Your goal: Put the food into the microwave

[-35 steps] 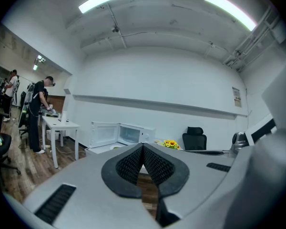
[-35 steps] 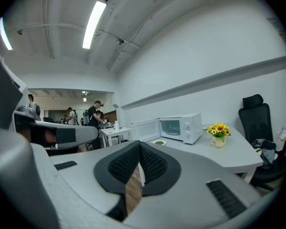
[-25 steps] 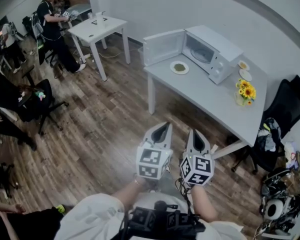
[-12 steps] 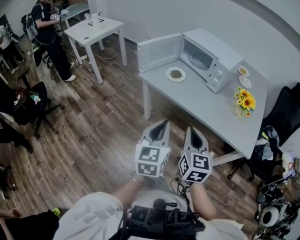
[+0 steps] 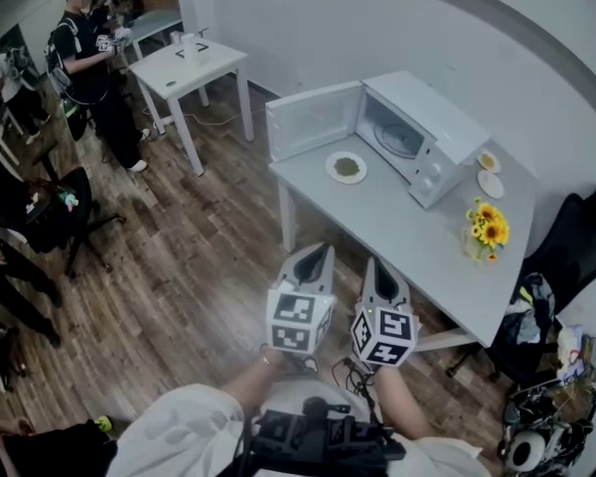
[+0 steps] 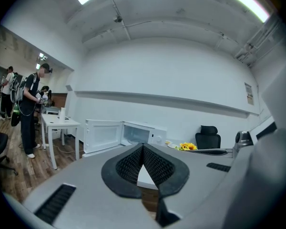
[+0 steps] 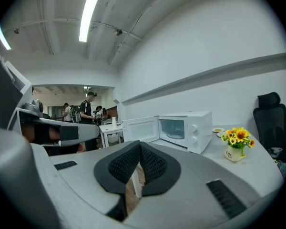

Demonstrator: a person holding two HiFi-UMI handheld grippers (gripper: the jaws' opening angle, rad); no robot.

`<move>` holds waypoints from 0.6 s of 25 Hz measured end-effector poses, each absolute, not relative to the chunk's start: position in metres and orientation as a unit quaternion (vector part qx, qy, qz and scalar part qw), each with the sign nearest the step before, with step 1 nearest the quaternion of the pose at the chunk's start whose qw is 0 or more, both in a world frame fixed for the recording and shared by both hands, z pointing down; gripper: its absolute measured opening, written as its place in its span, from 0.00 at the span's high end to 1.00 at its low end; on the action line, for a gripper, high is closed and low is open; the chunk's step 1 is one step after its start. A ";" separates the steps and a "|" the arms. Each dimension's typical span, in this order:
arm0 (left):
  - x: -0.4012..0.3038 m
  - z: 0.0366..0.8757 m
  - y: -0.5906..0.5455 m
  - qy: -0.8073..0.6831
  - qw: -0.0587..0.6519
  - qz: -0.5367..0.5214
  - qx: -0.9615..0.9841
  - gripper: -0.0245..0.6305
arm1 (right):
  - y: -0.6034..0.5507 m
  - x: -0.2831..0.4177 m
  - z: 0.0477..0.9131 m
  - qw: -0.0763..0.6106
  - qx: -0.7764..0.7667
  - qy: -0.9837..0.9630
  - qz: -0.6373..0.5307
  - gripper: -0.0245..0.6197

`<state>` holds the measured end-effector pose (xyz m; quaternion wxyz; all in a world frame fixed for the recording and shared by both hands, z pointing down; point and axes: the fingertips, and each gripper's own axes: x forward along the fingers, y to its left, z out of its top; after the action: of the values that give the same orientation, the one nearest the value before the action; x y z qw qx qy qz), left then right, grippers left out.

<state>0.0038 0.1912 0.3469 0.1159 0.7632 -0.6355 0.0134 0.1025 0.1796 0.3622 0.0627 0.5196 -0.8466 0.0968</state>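
A white microwave stands on the grey table with its door swung wide open to the left. In front of its opening lies a white plate of greenish food. Both grippers hover over the wooden floor, short of the table's near edge. My left gripper is shut and holds nothing; in the left gripper view its tips meet with the microwave beyond. My right gripper is shut and empty too, with the microwave ahead of it.
A vase of sunflowers and two small dishes sit right of the microwave. A black office chair stands at the table's right end. A second white table and a person are at far left, with more chairs along the left edge.
The table and microwave have drawn closer and slid down in the head view as I walk toward them. Both grippers stay shut and side by side.
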 end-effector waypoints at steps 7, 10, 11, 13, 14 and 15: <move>0.007 0.352 0.155 -0.645 0.121 0.018 0.754 0.95 | 0.140 0.109 0.367 0.070 0.514 -0.849 0.098 0.93; 0.011 0.353 0.142 -0.645 0.121 0.021 0.754 0.95 | 0.128 0.111 0.369 0.072 0.510 -0.851 0.101 0.93; 0.013 0.354 0.138 -0.644 0.121 0.021 0.755 0.95 | 0.124 0.111 0.370 0.071 0.508 -0.852 0.102 0.93; 0.015 0.355 0.131 -0.641 0.122 0.022 0.757 0.95 | 0.116 0.111 0.372 0.075 0.506 -0.853 0.104 0.93; 0.015 0.356 0.128 -0.641 0.123 0.024 0.757 0.95 | 0.113 0.111 0.373 0.079 0.505 -0.853 0.103 0.93; 0.014 0.358 0.125 -0.642 0.124 0.026 0.757 0.95 | 0.109 0.110 0.374 0.083 0.504 -0.853 0.103 0.93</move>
<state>0.0139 0.1252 0.3576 0.1237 0.7565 -0.6417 0.0257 0.1104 0.1091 0.3741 0.0832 0.5044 -0.8532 0.1032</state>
